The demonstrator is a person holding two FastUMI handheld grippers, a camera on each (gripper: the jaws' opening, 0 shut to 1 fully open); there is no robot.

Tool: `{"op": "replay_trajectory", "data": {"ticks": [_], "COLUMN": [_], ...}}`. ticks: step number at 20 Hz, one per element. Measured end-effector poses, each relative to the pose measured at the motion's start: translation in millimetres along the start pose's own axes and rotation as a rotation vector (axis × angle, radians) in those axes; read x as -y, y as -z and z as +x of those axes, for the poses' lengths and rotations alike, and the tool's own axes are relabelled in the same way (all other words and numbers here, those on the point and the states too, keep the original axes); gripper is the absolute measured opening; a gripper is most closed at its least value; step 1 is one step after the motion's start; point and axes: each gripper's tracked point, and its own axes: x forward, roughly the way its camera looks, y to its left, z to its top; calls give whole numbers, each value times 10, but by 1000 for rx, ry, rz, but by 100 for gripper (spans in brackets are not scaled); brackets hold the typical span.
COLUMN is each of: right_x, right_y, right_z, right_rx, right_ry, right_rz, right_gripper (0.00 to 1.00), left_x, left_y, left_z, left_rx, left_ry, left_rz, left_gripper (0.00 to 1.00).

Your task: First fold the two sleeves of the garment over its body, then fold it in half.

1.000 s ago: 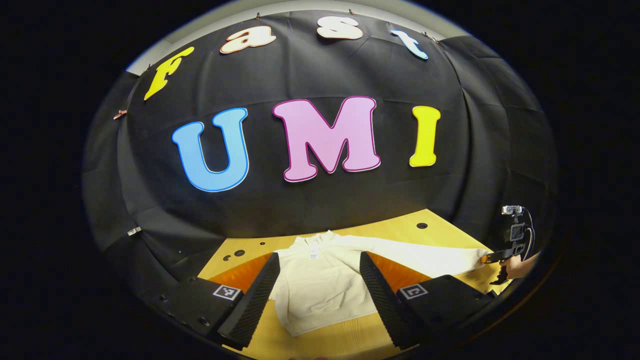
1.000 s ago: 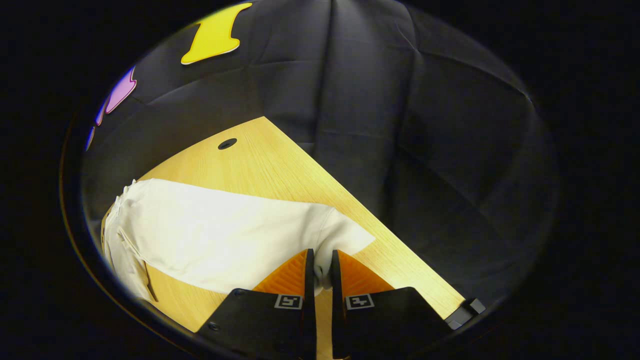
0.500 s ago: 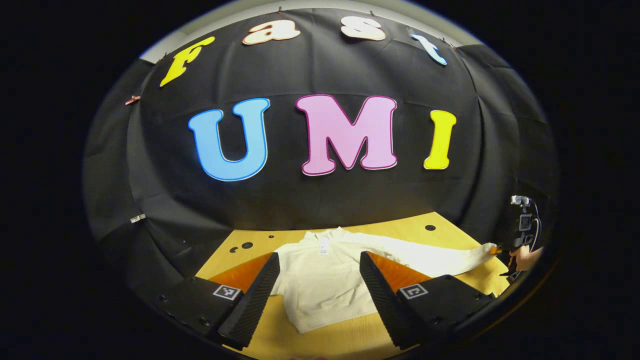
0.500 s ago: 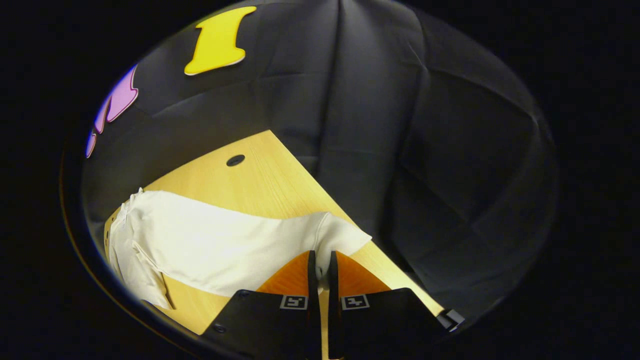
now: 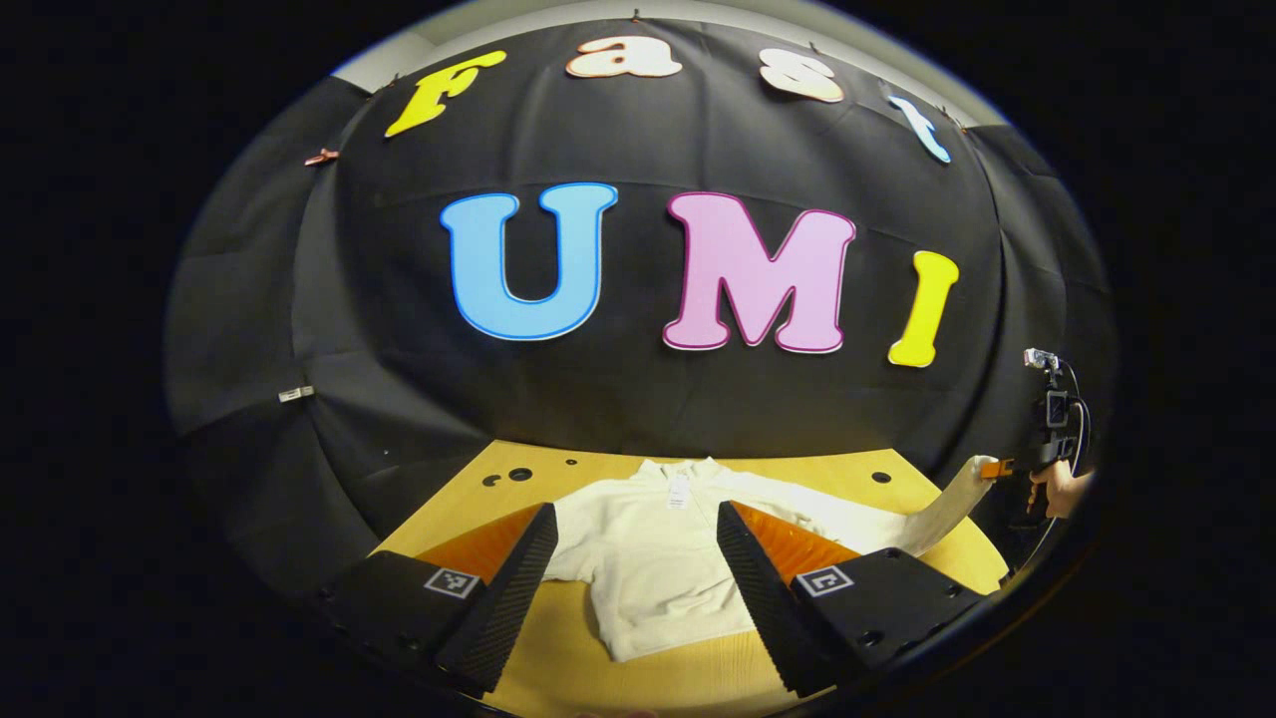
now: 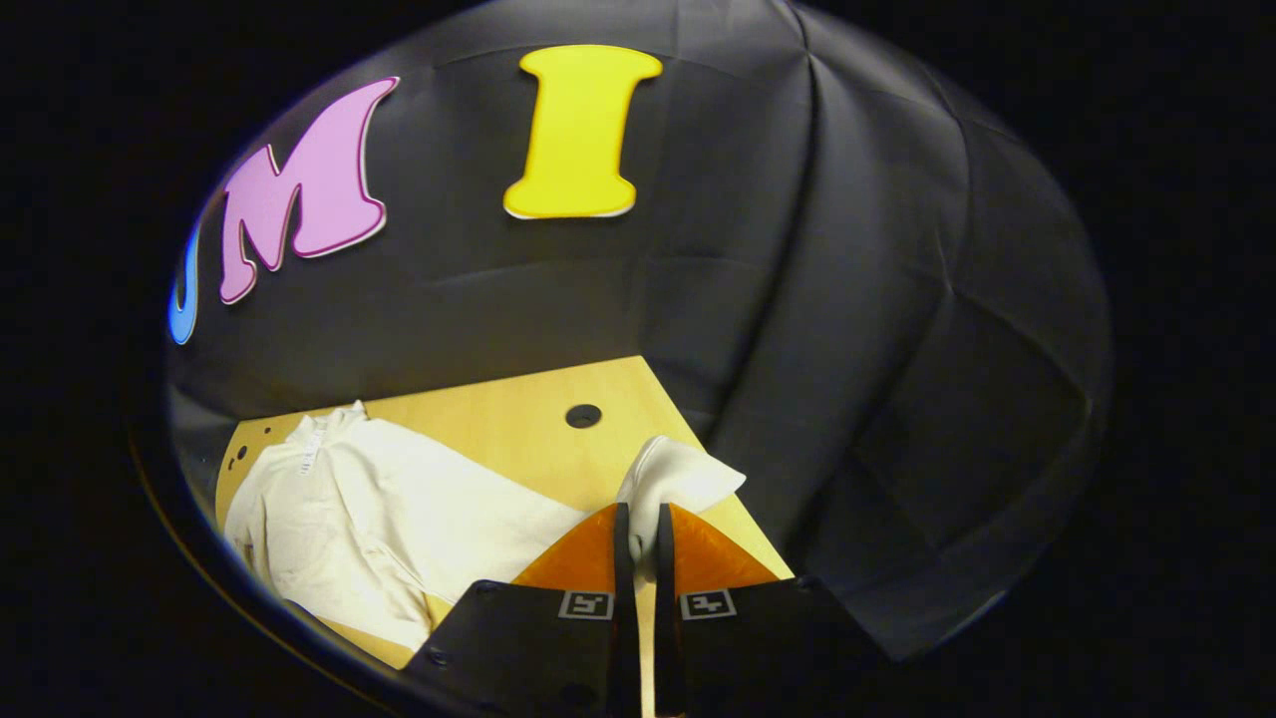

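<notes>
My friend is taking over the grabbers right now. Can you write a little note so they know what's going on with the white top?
Right gripper: shut on the cuff of the sleeve, which it holds lifted off the light wooden table.
Left gripper: open, holding nothing, hovering over the body of the cream-white long-sleeved top.
The top lies flat, collar toward the booth wall, one sleeve stretched out to the raised cuff.
Done: one sleeve gripped and raised.
Left: lay that sleeve over the body, fold the other sleeve across, then fold the top in half.
</notes>
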Motion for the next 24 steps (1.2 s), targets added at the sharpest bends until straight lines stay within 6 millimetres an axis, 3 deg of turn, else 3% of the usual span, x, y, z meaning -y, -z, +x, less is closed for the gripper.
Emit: {"op": "replay_trajectory", "data": {"ticks": [3,5,11,19,24], "right_x": [-520,-975,-2341,-4087,-5113], "right_y": [-247,-381,-578,-448,-106], "right_z": [-19,-57,-32,6,29], "right_rx": [36,50,70,64,37], "right_ry": [-67,-136,-296,-466,-550], "right_rz": [-91,-123,-171,-273,-334], "right_gripper": [10,9,9,9,9], "left_x": [-201,-339,-762,-1418,-1832], "left_y": [-11,13,71,178,284], "left_z": [-16,-17,-67,-139,-117], "left_rx": [8,8,4,-4,-21], "left_ry": [-27,-45,-112,-224,-286], "left_rz": [-18,-31,-65,-101,-127], "left_gripper": [99,99,99,99,97]}}
